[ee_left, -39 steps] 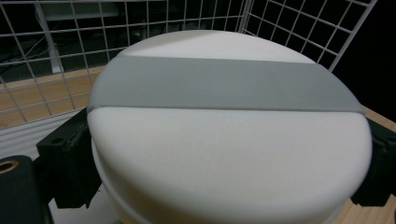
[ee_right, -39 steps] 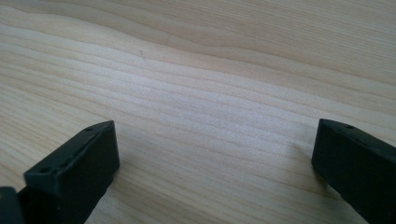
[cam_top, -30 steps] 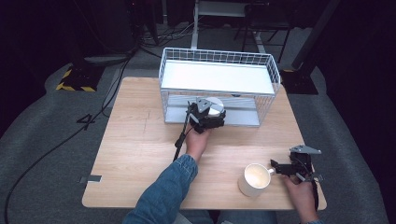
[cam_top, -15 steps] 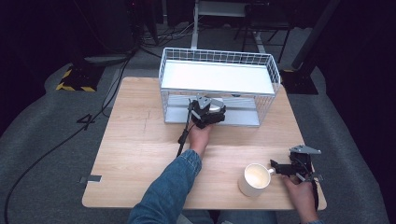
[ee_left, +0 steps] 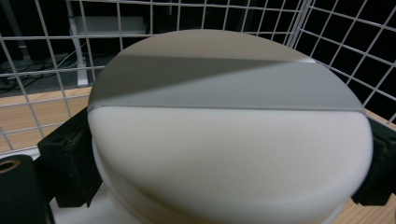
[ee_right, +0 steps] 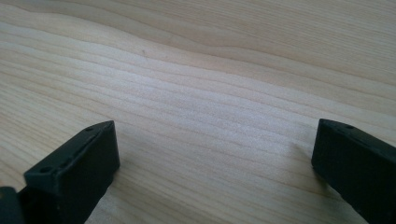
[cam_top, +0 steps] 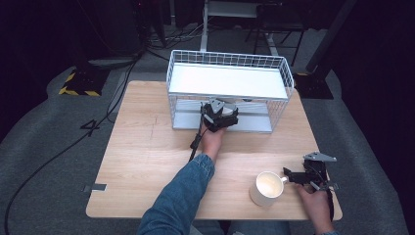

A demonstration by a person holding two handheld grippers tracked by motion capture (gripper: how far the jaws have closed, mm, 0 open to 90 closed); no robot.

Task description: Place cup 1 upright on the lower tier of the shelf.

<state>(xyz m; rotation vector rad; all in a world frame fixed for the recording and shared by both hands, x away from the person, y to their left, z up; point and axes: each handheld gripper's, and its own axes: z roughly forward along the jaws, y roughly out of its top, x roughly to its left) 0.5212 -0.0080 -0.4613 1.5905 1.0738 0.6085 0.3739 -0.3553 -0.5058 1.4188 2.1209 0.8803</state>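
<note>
My left hand-held gripper (cam_top: pixel 219 116) is clamped on one white round dish (ee_left: pixel 229 135), inside the wire rack's (cam_top: pixel 230 61) lower tier.

Count: two hand-held grippers, one dish, one white mug (cam_top: pixel 266 188), one wire rack, one bench (cam_top: pixel 147 156). In the left gripper view the dish sits right between my jaws, touching both, with rack mesh behind and to the sides. A grey shadow band crosses its top. My right hand-held gripper (cam_top: pixel 293 176) rests at the bench's near right corner, jaws wide apart and holding nothing, only bare wood grain between them. The mug stands just beside it, handle toward the jaws, well apart from the rack.
</note>
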